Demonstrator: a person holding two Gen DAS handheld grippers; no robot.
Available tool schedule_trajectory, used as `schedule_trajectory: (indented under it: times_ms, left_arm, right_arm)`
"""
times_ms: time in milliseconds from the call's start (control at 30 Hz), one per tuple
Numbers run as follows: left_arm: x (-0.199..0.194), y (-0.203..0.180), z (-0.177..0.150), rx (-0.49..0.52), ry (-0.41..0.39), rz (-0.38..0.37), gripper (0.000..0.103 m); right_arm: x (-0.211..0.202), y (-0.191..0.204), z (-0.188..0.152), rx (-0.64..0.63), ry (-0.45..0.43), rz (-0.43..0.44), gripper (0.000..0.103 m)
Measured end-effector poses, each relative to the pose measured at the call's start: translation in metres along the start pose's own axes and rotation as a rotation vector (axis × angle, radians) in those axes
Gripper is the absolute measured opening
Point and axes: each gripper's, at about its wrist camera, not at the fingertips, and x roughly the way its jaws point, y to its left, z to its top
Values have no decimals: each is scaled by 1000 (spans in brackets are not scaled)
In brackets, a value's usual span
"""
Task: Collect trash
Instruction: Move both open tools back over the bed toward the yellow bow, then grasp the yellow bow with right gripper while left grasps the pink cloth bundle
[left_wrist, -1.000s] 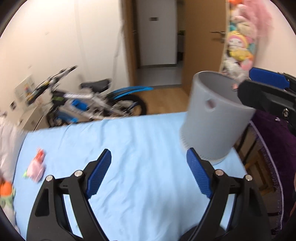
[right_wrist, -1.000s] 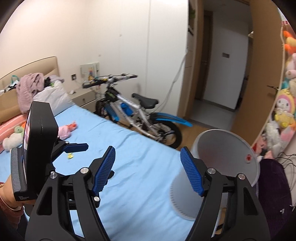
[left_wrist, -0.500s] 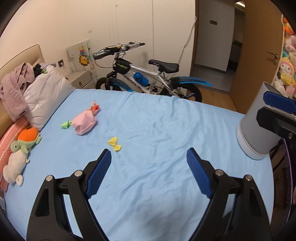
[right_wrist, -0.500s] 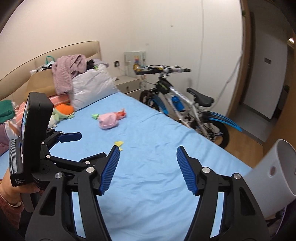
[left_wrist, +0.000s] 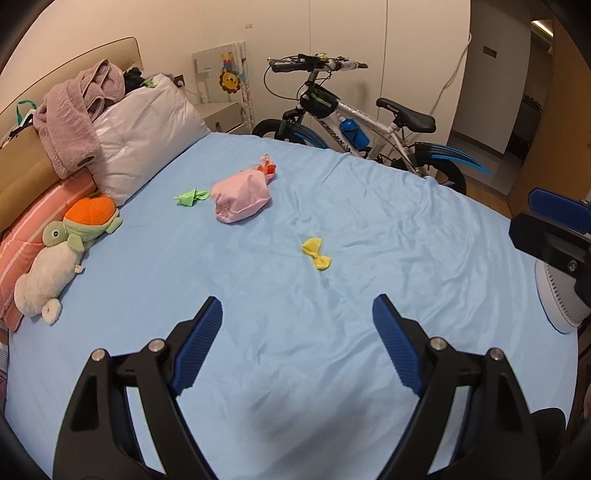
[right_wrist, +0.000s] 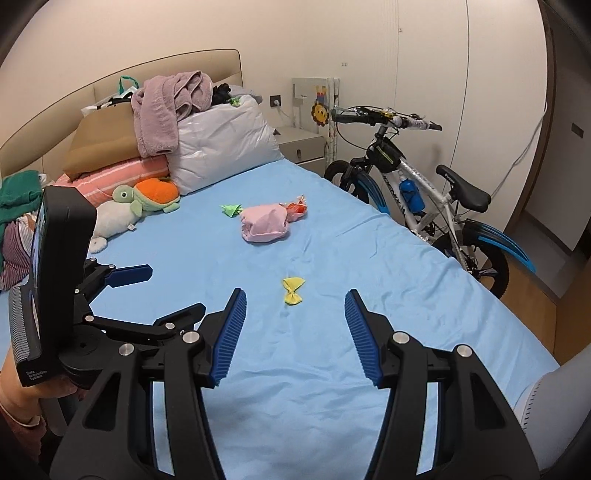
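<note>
Yellow and twisted like a bow, the paper scrap (right_wrist: 293, 291) lay on the blue bedsheet (right_wrist: 332, 369) just ahead of the empty, closing right gripper (right_wrist: 293, 334), nearer to it than to the widely spread, empty left gripper (left_wrist: 297, 345).

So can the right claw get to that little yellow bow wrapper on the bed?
Probably yes. The yellow bow wrapper lies alone on the bare blue sheet, just ahead of the right claw, whose closing jaws hold nothing.

Even indoor light, warped fisheye edges
</note>
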Motion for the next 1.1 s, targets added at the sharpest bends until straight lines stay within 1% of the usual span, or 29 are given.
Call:
schedule_trajectory:
  times_ms: [233, 533, 633, 800, 967, 1033, 1100]
  left_arm:
    - [64, 33, -1, -54, 50, 8, 83]
    - [154, 61, -4, -71, 110, 12, 83]
    - [177, 67, -6, -80, 130, 17, 83]
    - [209, 83, -6, -92, 147, 29, 83]
    - [229, 90, -8, -100, 162, 19, 83]
    - [234, 90, -8, -94, 164, 15, 83]
    - [239, 89, -7, -86, 163, 14, 83]
  right_arm:
    - [83, 4, -4, -11, 63, 8, 54]
    - [204, -1, -18, -25, 155, 10, 54]
    - [241, -1, -22, -30, 181, 16, 54]
    - [284, 0, -32, -34, 218, 11, 54]
    - [319, 2, -51, -21, 276, 12, 54]
    - [326, 2, -55, -23, 275, 13, 54]
    - [328, 4, -53, -33, 259, 7, 50]
